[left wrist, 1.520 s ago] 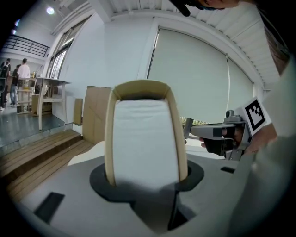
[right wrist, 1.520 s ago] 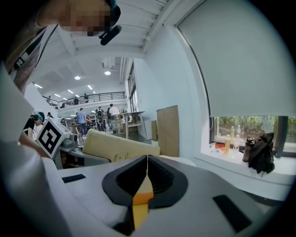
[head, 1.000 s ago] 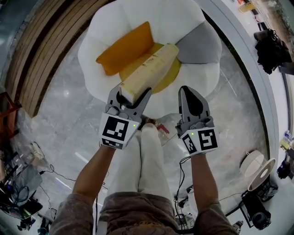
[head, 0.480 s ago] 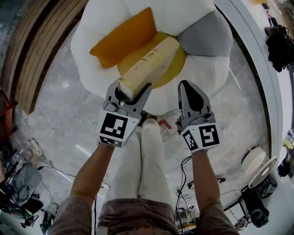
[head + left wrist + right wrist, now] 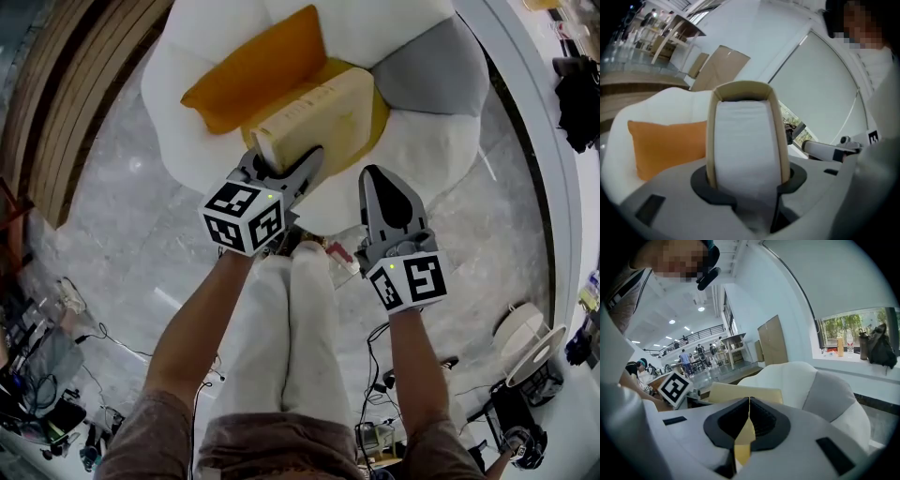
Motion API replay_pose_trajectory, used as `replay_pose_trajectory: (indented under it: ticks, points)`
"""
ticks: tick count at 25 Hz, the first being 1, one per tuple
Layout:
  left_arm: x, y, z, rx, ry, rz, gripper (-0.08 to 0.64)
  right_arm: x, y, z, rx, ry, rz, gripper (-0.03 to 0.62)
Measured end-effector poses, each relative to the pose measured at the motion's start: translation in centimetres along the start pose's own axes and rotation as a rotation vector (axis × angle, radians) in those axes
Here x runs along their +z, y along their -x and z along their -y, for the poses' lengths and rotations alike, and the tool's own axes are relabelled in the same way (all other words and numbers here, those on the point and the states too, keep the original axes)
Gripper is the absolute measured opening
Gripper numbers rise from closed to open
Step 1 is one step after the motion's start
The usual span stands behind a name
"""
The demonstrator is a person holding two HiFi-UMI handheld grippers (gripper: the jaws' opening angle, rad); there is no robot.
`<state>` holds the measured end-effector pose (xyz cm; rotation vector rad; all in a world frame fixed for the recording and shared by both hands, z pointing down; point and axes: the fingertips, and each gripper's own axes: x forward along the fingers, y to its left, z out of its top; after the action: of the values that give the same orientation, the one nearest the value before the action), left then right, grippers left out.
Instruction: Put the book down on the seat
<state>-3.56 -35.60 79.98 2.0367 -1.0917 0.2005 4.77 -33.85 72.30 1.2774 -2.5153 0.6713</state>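
Book (image 5: 319, 112) is seeming thick, stiff, heavy; left claw (image 5: 284, 159) is clamping its near end; right claw (image 5: 377, 180) is idling closed.

— How does the left hand-held gripper (image 5: 286, 167) sit?
— Rolled onto its side, pointing forward and down, jaws clamped on the covers of the book (image 5: 319, 112).
— And the right hand-held gripper (image 5: 380, 183)?
— Just beside it, unrolled, jaws closed together on nothing. Both bare forearms reach forward, side by side.

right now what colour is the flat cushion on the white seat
Orange cushion, lying on the white seat; the head view shows it best.
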Motion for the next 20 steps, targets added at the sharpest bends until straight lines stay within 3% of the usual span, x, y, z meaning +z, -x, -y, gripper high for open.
replay_pose_trajectory:
  ticks: [10,16,20]
  points:
    - [-5.2,-8.0,-5.1,-0.05,0.253,-0.022,0.218,-3.7,-0.2,0.5,0.004,-0.026,-0.054,0.02]
    - [-7.8,-10.9,-8.1,-0.012,0.357,-0.023,0.218,-5.7,-0.4,1.5,0.004,-0.044,-0.077,0.02]
    - [-8.2,-11.8,-8.9,-0.005,0.374,-0.024,0.222,-6.5,-0.7,1.8,0.005,-0.053,-0.084,0.02]
